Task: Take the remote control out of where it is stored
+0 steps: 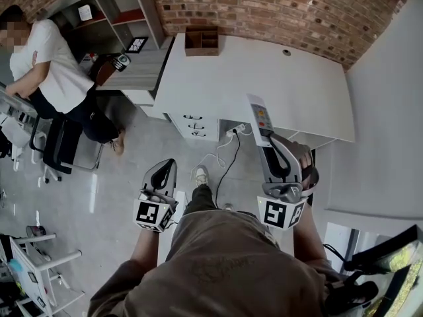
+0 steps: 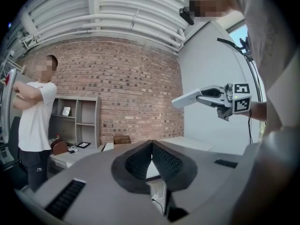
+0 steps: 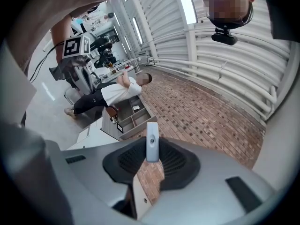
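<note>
The remote control (image 1: pixel 260 116) is held in the air by the right gripper (image 1: pixel 269 139), just before the near edge of the white desk (image 1: pixel 264 78). In the right gripper view the jaws are seen clenched on its narrow end (image 3: pixel 152 142), with the rest jutting out beyond them. Red and orange buttons can be made out on its face, but any print there appears too small to be read. The left gripper (image 1: pixel 168 166) is held lower, over the floor, and in its own view the pads (image 2: pixel 140 161) are seen pressed together with nothing between them. A black-and-white square marker is borne by each gripper's cube; no lettering is seen on it. A brown wooden box (image 1: pixel 201 40) is set at the desk's far left corner.
</note>
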### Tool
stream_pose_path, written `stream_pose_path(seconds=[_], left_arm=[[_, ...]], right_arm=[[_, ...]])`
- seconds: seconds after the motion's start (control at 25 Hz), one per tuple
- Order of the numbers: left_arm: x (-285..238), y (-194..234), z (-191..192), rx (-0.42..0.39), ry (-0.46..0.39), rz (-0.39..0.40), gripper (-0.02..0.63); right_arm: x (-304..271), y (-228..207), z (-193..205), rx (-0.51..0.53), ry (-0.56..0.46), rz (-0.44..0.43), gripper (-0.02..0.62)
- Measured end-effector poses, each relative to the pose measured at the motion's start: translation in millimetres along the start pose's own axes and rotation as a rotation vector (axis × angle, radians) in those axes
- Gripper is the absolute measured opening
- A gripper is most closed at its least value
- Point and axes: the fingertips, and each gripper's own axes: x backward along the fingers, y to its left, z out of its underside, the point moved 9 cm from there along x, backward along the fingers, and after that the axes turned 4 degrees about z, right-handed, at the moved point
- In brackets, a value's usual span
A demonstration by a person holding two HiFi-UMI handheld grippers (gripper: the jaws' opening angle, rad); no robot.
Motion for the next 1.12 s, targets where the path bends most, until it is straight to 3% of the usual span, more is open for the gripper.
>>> stream_pose_path(seconds=[0.4,0.6,0.88,1.12], left_arm=[[54.1,-48.9,-14.1,-0.022,-0.011,-0.035,0.011],[54.9,-59.1,-26.4,-0.042,-0.015,-0.001,0.011],[50.9,-64.0,-37.2,-0.065,-0.025,0.059,0.011],[50.9,-43.5,-44.8,-0.063,-0.042,0.062,0.011]], right_arm=[[64.3,-0.5,-13.7,-0.005,-0.017,-0.024,0.091],[80.5,-1.8,-21.5,-0.004,-0.013,-0.025,0.091],[86.6,-1.0,-28.2,-0.013,0.014,-0.004,0.091],[74.9,2.1,-38.4,-0.003,0.024,0.016,0.091]])
